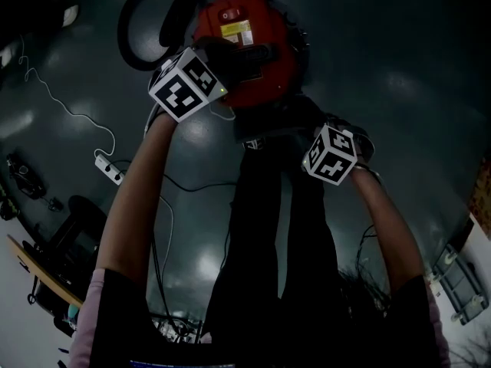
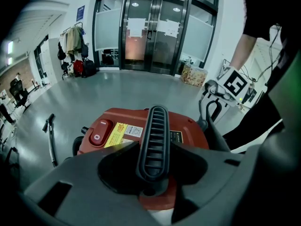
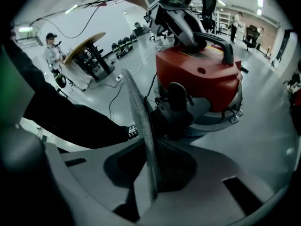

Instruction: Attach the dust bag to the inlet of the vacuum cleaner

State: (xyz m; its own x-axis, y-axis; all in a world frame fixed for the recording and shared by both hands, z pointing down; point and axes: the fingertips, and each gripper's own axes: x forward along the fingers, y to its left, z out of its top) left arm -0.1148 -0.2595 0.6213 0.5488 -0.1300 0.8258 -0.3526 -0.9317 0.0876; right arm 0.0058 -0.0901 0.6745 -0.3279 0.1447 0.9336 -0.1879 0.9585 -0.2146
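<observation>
A red vacuum cleaner (image 1: 245, 44) stands on the grey floor just ahead of the person's legs. My left gripper (image 1: 239, 58) reaches down onto its top. In the left gripper view the jaws sit on either side of the black ribbed carry handle (image 2: 153, 135) and grip it. My right gripper (image 1: 305, 129) is low at the vacuum's near side. Its jaws (image 3: 149, 159) pinch the thin grey edge of the dust bag (image 3: 138, 121), which stands edge-on close beside the black inlet fitting (image 3: 176, 102) on the vacuum's front (image 3: 197, 74). Whether bag and inlet touch I cannot tell.
A black hose (image 1: 142, 29) loops left of the vacuum. A white power strip (image 1: 107, 167) and its cable lie on the floor at the left, near a dark chair (image 1: 77, 228). A round table (image 3: 87, 46) and a person (image 3: 51, 48) stand farther off. Glass doors (image 2: 150, 32) are ahead.
</observation>
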